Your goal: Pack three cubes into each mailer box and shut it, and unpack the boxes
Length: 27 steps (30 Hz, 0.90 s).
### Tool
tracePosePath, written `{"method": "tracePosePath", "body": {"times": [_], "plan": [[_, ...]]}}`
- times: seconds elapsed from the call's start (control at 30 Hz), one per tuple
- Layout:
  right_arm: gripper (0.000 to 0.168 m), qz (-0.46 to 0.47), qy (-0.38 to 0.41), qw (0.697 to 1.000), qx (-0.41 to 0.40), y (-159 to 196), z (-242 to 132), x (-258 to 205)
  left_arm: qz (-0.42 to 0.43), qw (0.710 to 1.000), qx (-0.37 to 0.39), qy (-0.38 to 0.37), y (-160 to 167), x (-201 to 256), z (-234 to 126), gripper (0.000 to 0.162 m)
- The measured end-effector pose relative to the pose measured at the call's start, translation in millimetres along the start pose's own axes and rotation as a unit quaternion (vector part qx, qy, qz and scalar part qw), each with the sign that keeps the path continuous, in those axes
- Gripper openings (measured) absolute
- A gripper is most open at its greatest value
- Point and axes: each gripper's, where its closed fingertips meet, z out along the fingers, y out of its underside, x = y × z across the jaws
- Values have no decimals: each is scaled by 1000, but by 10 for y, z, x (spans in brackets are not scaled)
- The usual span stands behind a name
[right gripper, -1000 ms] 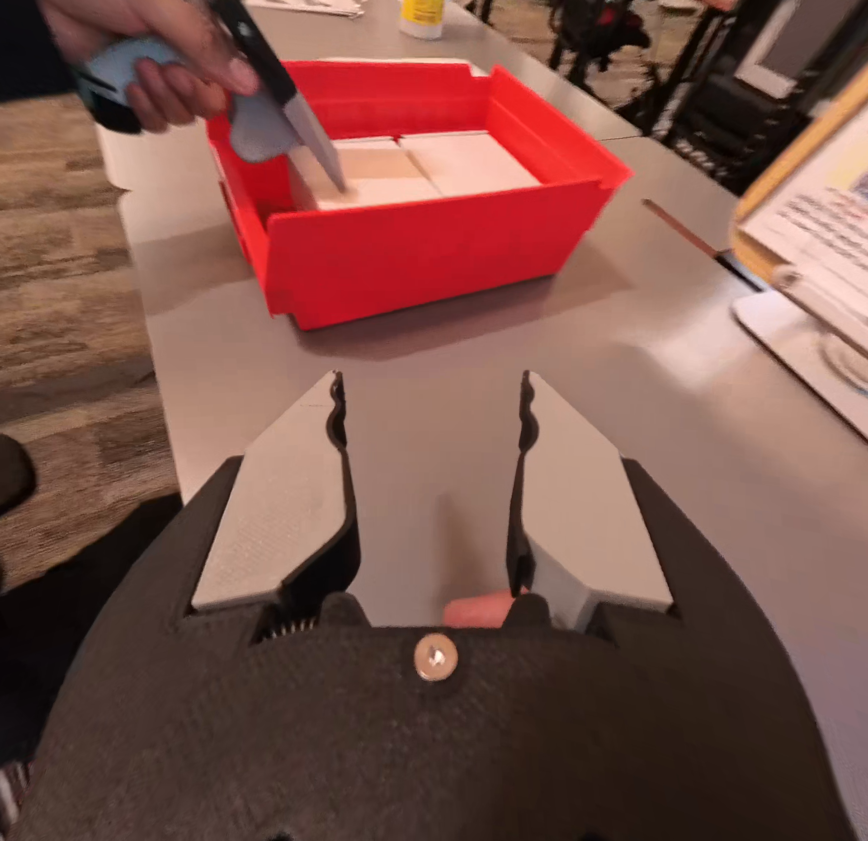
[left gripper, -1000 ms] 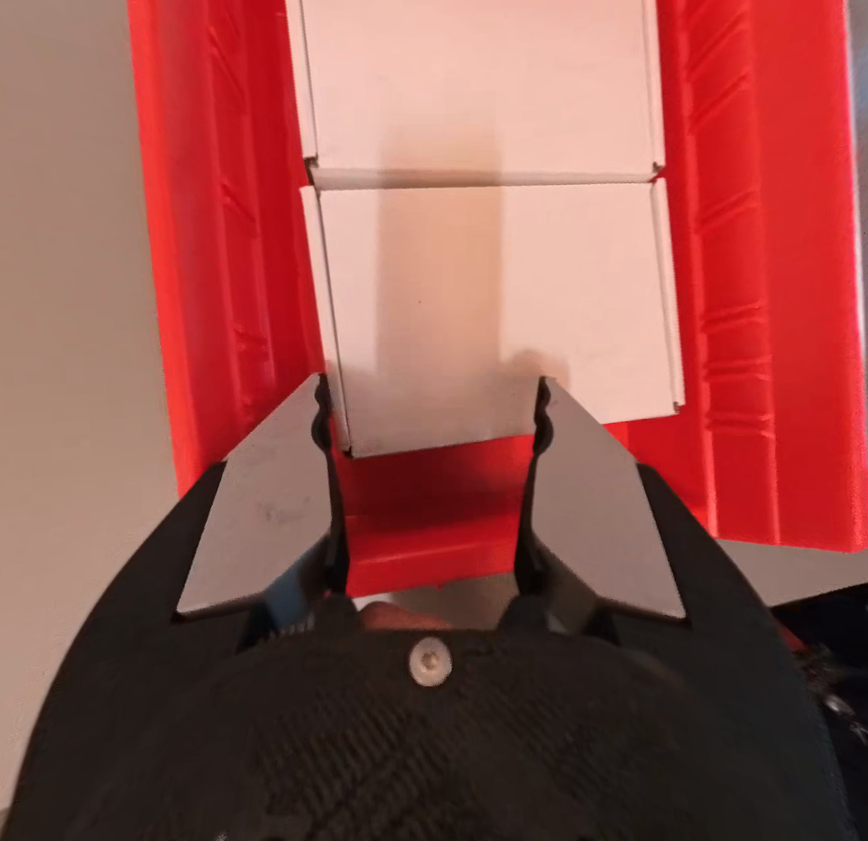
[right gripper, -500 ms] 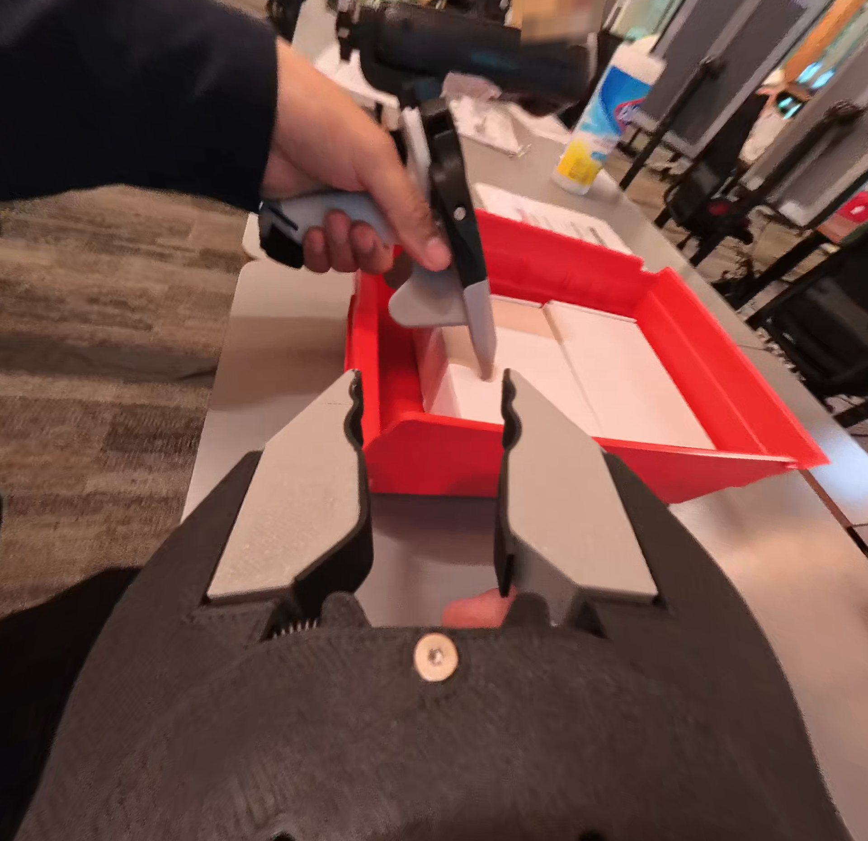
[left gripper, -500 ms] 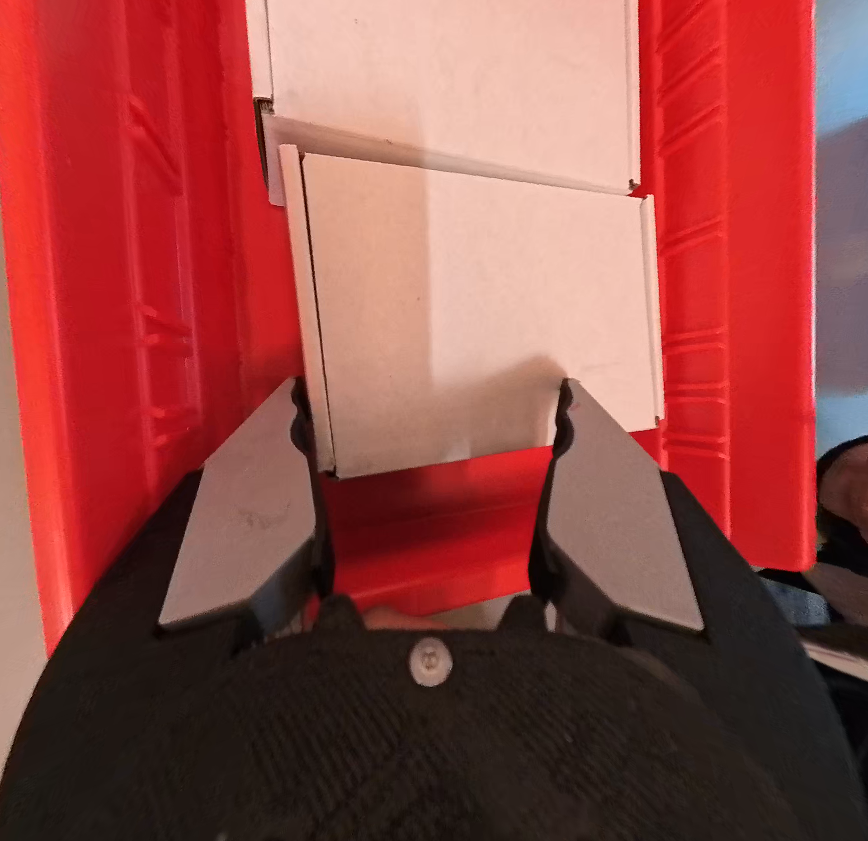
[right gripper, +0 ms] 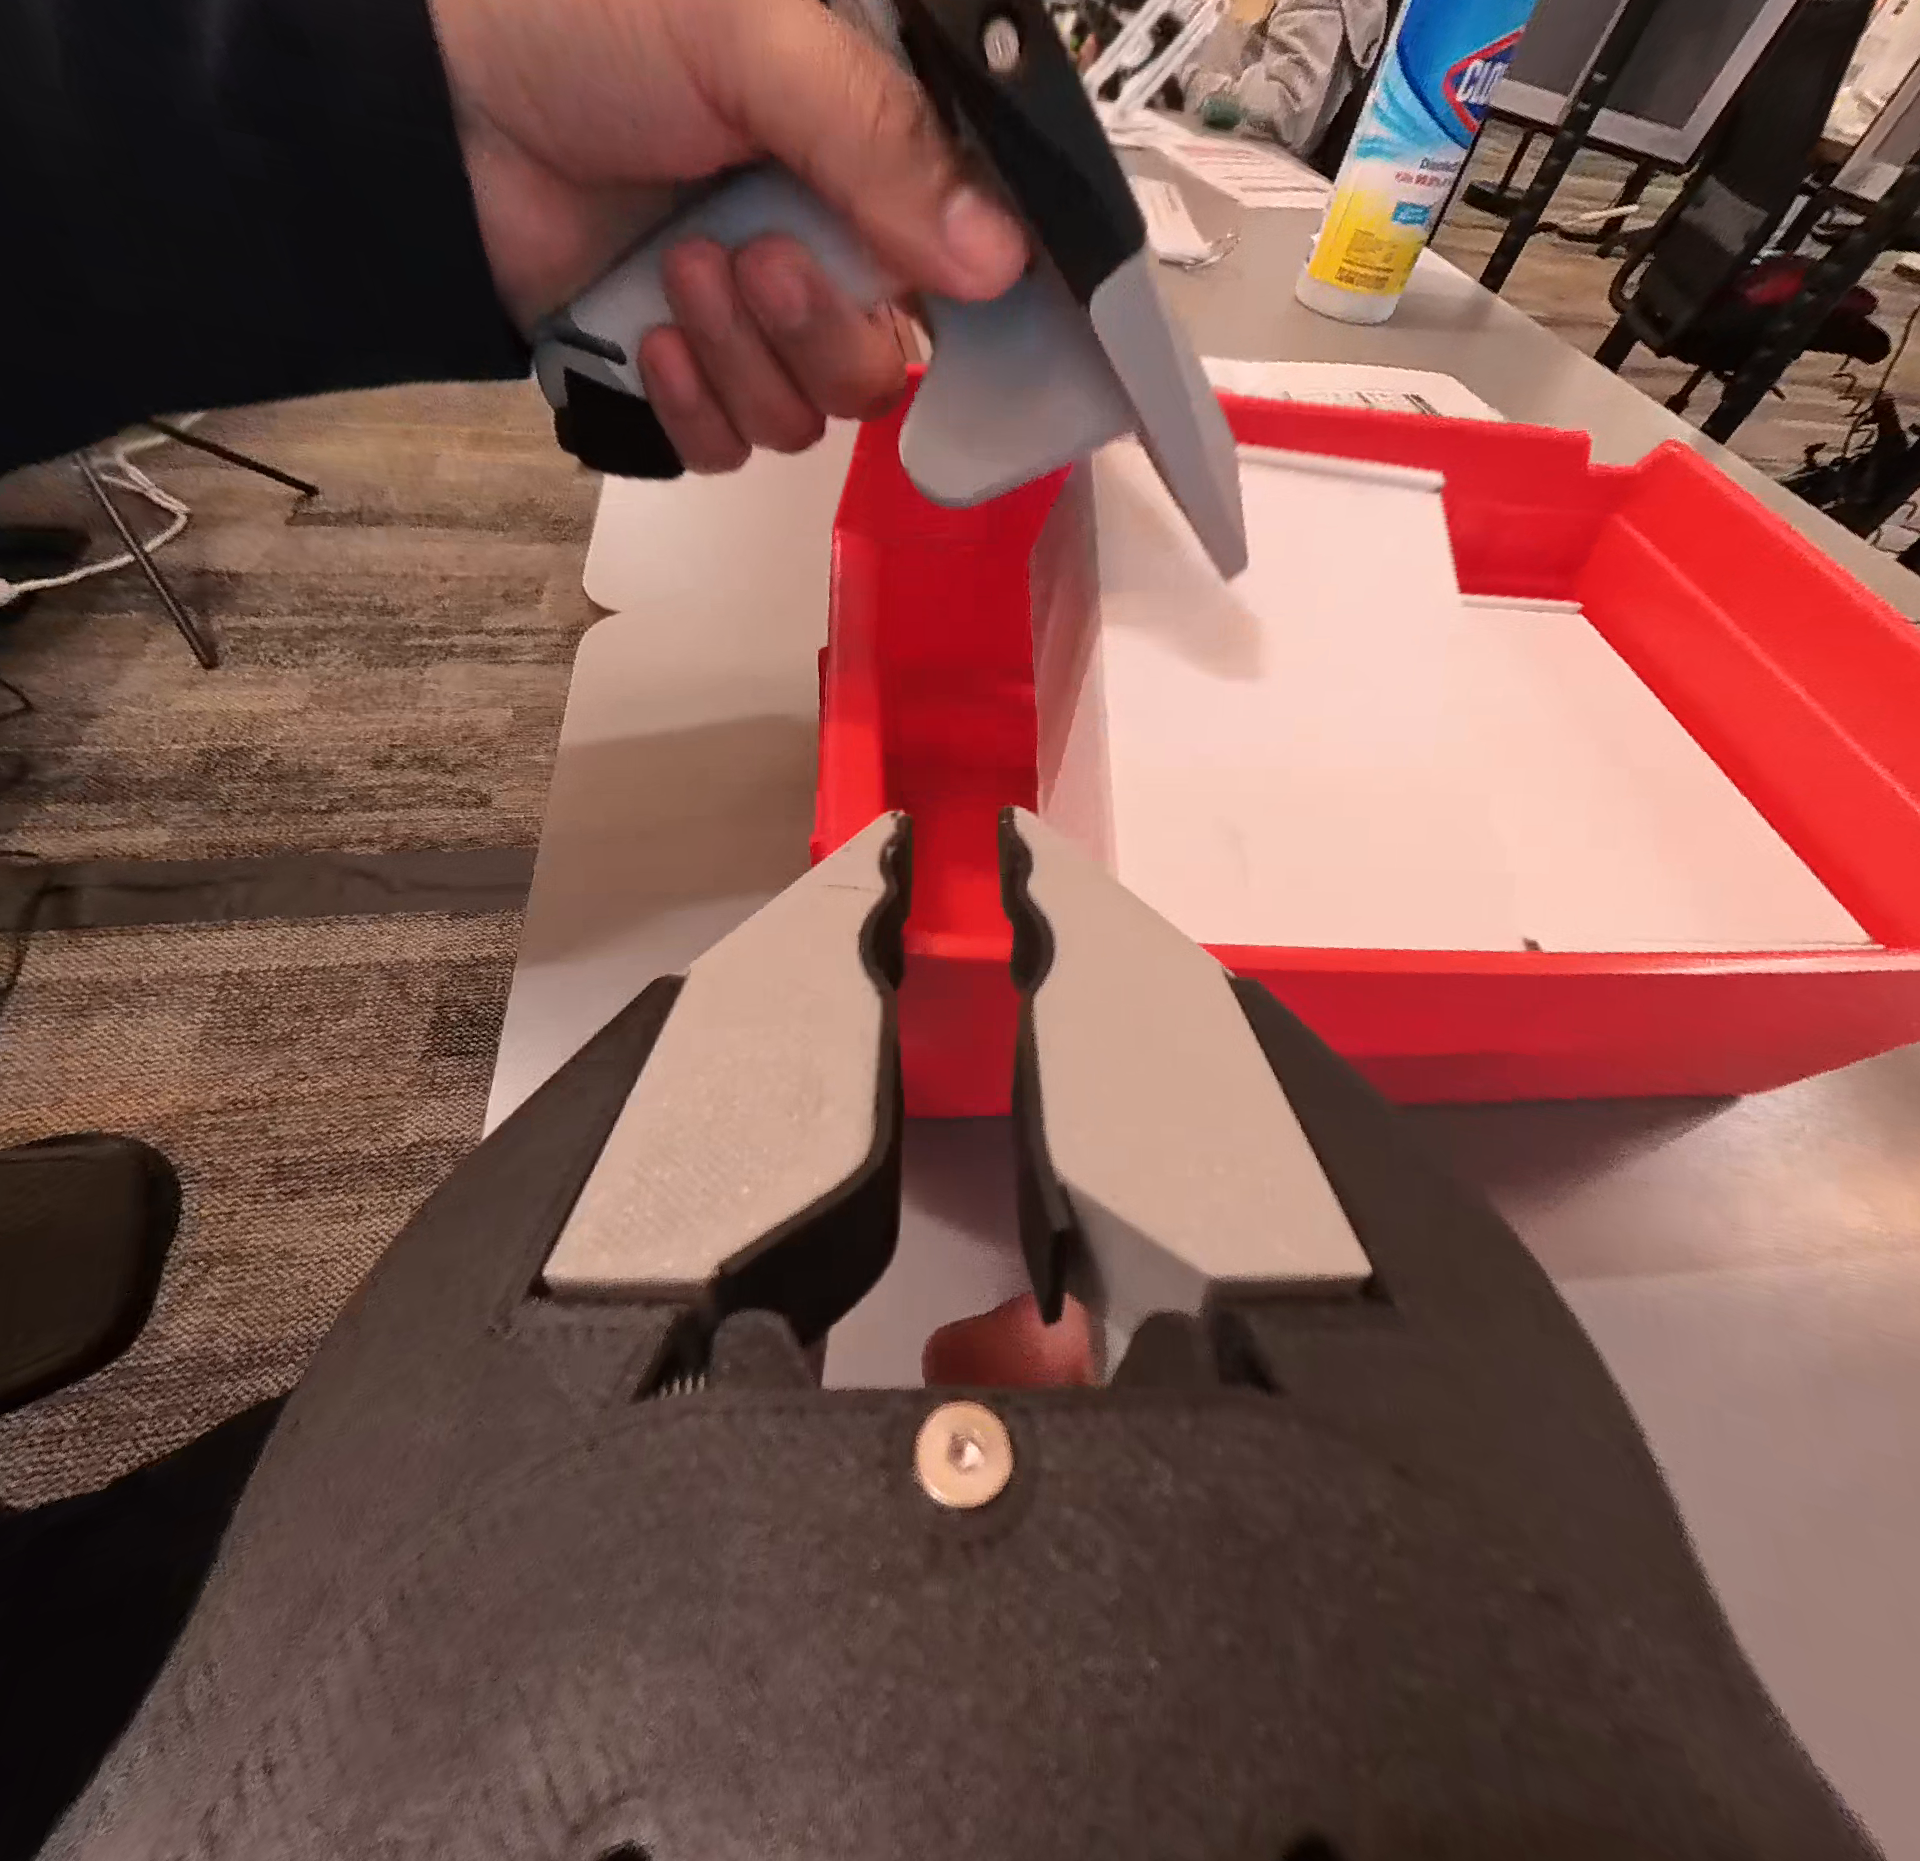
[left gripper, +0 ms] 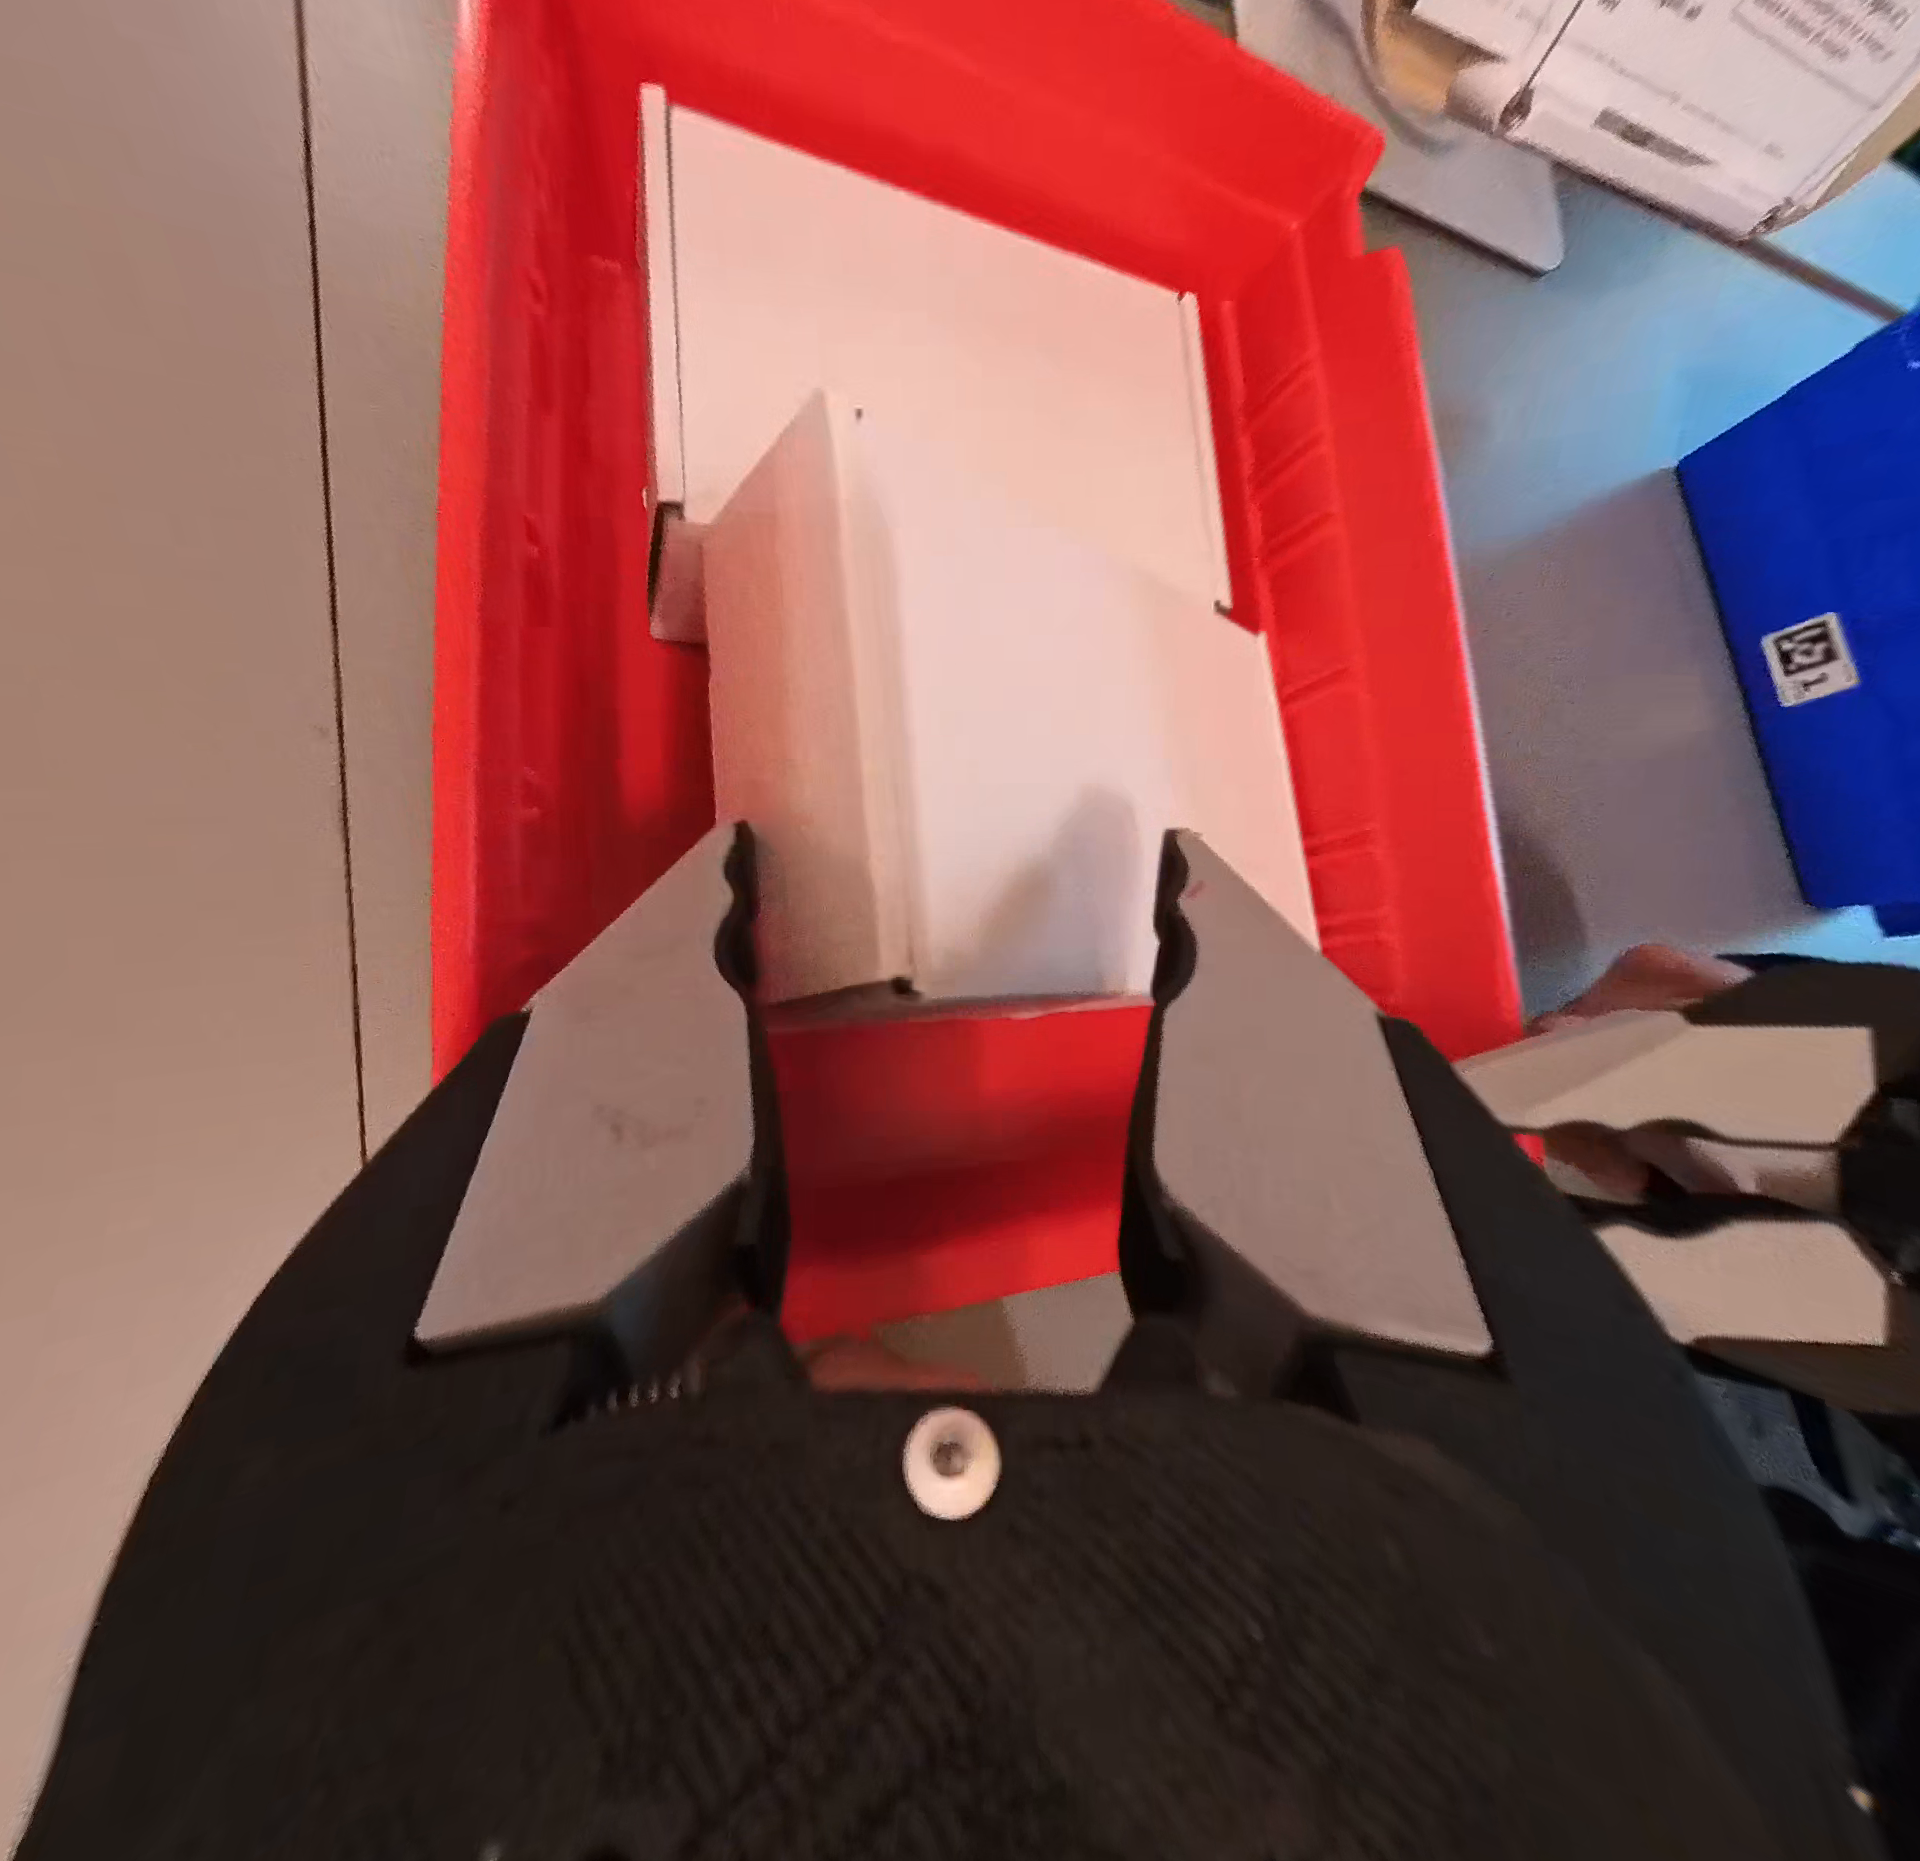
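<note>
I am holding my left gripper (left gripper: 951, 912) open over the near mailer box (left gripper: 997, 710), tilted up in the red bin (left gripper: 499, 564) by the tabletop's left edge. My right gripper (right gripper: 954, 881) is hanging nearly closed, empty, at the bin's near corner. Both boxes appear shut; no cubes are showing, so I judge unpacking is left.

Printed label on the white-and-yellow wipes canister (right gripper: 1423, 128); small square code sticker (left gripper: 1806, 660) on the blue bin (left gripper: 1829, 668); printed sheets (left gripper: 1662, 35) behind.

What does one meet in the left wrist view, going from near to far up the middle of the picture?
left gripper → near wall of the red bin → tilted near mailer box → far mailer box → far wall of the bin.
</note>
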Motion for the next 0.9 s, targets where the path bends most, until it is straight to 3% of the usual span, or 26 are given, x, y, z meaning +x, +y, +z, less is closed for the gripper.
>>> {"method": "tracePosePath", "body": {"times": [0.13,0.27,0.9], "plan": [[0,43,-16,999,15,-21,-12,29,31,999,35,1,-180,163,-225,66],[0,41,-18,999,15,-16,-18,42,77,996,37,-7,-271,366,-328,65],[0,39,-17,999,6,-17,-5,41,210,976,8,-59,-599,991,-153,66]]}}
